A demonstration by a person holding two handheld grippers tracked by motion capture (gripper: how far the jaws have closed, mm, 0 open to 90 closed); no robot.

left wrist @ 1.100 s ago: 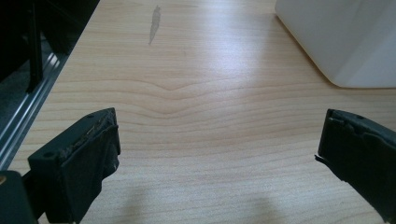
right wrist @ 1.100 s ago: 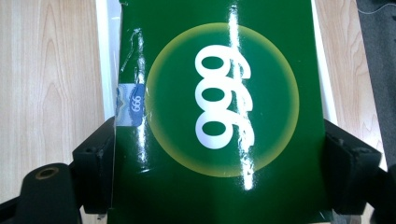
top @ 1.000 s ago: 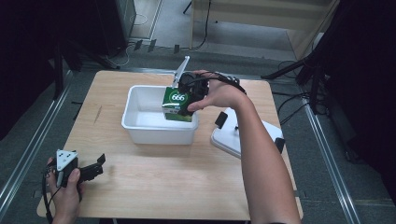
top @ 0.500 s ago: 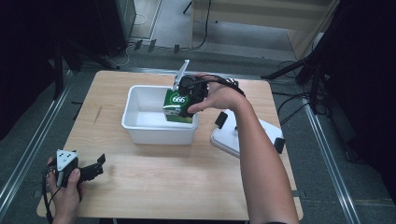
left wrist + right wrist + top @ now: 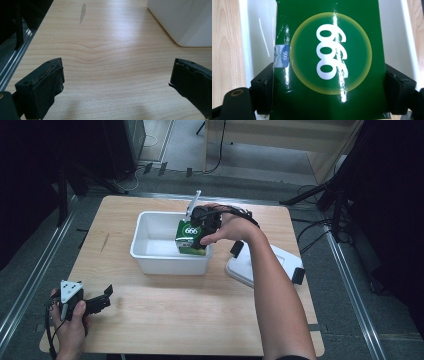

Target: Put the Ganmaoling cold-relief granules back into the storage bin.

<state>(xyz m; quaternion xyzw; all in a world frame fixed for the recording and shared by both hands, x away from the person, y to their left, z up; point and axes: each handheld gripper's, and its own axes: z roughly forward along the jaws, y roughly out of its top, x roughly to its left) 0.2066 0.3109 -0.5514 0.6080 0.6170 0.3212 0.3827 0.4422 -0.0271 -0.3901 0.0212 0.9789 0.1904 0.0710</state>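
Pale wooden table point(image 5: 165, 320), dark room around it, grey floor behind

My right gripper point(image 5: 202, 222) is clamped on a green carton point(image 5: 329, 62) marked 999, both jaws pressed to its sides, held over the right end of the white tub point(image 5: 150, 250). A white lid point(image 5: 270, 270) lies just beside the tub. My left gripper point(image 5: 116, 82) rests near the table's front left corner, jaws spread wide and holding nothing

Tub point(image 5: 150, 256) mid-table point(image 5: 165, 325); carton point(image 5: 190, 239) in tub's right end, right gripper point(image 5: 202, 227) on it. Lid point(image 5: 272, 267) right of tub. Left gripper point(image 5: 97, 302) near table's front-left corner.
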